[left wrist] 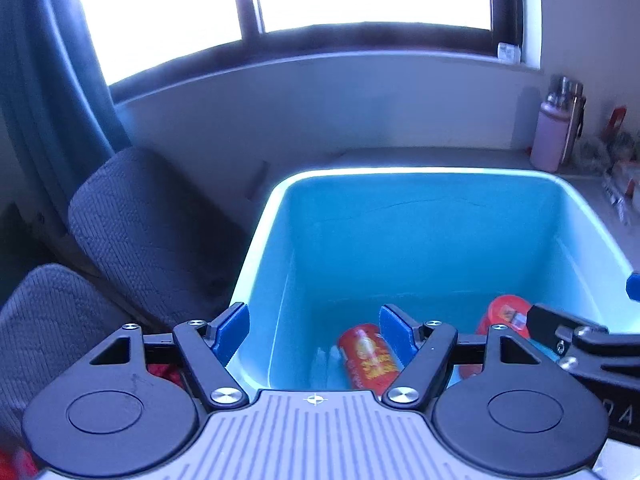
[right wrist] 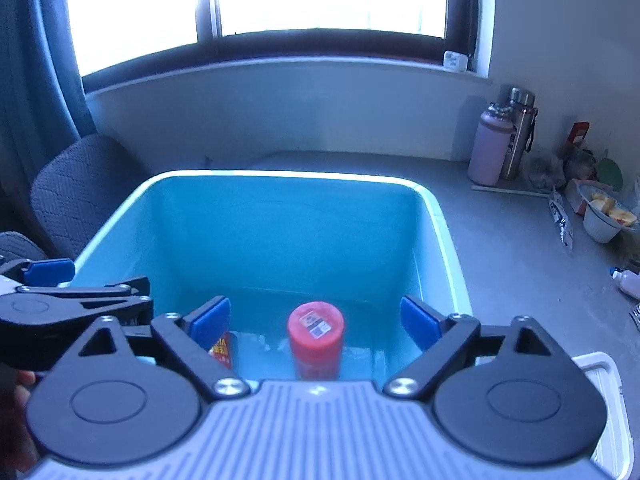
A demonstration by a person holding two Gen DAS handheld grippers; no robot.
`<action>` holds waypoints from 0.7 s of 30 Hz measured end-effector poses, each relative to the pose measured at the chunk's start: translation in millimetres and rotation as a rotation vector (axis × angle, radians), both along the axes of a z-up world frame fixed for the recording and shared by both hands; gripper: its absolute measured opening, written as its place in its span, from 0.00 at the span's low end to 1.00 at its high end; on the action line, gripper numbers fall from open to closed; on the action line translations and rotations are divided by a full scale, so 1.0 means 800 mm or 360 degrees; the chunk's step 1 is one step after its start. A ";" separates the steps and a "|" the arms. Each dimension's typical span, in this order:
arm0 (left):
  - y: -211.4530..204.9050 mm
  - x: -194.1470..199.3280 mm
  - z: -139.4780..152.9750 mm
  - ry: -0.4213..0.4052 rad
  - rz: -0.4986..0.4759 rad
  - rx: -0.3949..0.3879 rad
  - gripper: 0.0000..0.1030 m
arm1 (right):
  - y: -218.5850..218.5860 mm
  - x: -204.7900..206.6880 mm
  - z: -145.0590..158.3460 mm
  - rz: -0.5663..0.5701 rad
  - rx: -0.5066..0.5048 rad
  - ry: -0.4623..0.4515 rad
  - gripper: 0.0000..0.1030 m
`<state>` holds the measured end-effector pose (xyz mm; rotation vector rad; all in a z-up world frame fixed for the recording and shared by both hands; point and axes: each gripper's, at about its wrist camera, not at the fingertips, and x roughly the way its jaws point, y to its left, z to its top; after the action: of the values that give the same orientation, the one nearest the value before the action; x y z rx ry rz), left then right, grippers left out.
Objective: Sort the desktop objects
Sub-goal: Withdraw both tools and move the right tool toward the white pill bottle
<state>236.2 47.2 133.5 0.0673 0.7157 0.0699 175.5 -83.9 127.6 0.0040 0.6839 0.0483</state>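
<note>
A light blue bin (left wrist: 400, 170) stands on the grey desk, and two red cans are inside it. One red can (left wrist: 368, 356) lies on the bin floor, below my left gripper (left wrist: 314, 328), which is open with nothing between its blue pads. The other red can (right wrist: 316, 340) shows its round end under my right gripper (right wrist: 316, 312), which stands wide open and holds nothing. In the right wrist view the first can (right wrist: 220, 350) is mostly hidden behind a finger. Both grippers hover over the bin's near rim (right wrist: 280, 174), side by side.
A dark fabric chair (left wrist: 140, 232) stands left of the bin. At the desk's back right are a pink bottle (right wrist: 490, 148), a steel bottle (right wrist: 520, 136), a white bowl of fruit (right wrist: 604, 216) and packets. A white tray (right wrist: 608, 380) sits near right, with a small white bottle (right wrist: 628, 282) beyond it.
</note>
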 end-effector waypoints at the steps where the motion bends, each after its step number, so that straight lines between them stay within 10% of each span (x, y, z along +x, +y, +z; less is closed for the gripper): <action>1: 0.003 -0.008 0.004 -0.0007 0.0008 -0.0028 0.72 | 0.000 -0.006 0.002 0.0006 -0.0009 -0.0011 0.93; 21: 0.039 -0.220 -0.045 -0.0090 0.0013 -0.0056 0.82 | -0.021 -0.196 -0.032 -0.0032 -0.0095 -0.0087 0.95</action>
<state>60.6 78.7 97.3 0.0289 0.6606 0.0666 19.0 -100.9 102.1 -0.0474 0.6304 0.0084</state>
